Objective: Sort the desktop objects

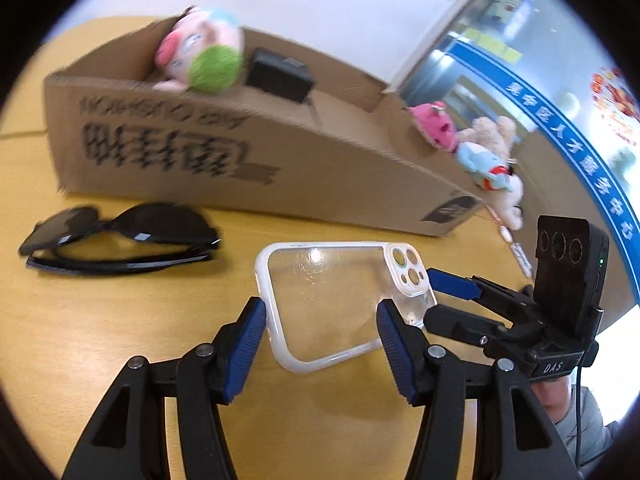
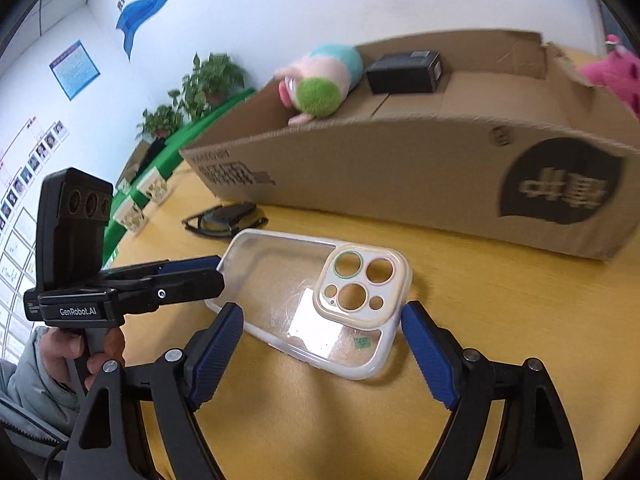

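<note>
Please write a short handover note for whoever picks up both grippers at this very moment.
Left gripper: open, fingers on either side of the clear phone case, not yet clamped.
Right gripper: open, straddling the camera end of the same case, which lies flat on the yellow table.
Cardboard box behind the case already holds a pink plush with a green ball and a black box.
Black sunglasses lie folded on the table in front of the cardboard box.
More plush toys sit beside the box's end.
Left: case and sunglasses, probably the toys too.
</note>
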The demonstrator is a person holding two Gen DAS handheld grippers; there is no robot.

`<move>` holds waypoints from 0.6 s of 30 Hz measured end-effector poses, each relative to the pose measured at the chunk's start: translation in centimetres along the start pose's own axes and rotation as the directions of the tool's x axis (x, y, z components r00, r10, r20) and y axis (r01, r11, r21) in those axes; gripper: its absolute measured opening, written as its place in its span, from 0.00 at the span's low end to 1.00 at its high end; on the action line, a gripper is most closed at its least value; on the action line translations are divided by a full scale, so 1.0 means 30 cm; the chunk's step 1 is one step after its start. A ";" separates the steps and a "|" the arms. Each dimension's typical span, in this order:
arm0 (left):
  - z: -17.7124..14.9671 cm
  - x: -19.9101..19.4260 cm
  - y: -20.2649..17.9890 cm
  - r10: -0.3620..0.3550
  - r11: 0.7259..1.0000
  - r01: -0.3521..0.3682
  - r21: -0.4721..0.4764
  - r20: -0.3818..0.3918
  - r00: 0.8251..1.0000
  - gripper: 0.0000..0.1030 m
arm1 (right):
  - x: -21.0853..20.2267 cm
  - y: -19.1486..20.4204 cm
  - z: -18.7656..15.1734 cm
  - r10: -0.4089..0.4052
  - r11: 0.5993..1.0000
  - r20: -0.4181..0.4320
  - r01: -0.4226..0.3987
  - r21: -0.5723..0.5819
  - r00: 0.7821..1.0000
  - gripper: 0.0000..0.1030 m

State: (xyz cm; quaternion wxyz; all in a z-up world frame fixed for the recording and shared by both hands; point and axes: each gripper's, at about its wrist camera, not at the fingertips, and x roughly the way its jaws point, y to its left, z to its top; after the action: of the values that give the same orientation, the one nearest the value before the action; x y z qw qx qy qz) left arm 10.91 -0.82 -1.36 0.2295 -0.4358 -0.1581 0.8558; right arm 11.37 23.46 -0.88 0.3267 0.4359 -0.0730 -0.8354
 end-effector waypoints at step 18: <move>0.004 0.020 -0.063 -0.107 0.994 0.109 0.033 -0.048 0.993 0.54 | -0.127 -0.075 -0.086 -0.003 0.998 0.069 -0.001 0.056 0.998 0.82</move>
State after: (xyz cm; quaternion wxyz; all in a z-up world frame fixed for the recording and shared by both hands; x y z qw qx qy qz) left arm 10.97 1.09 -0.81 0.2867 -0.4422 -0.1607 0.8345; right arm 13.83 27.96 -0.78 0.3113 0.4157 -0.1073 -0.8478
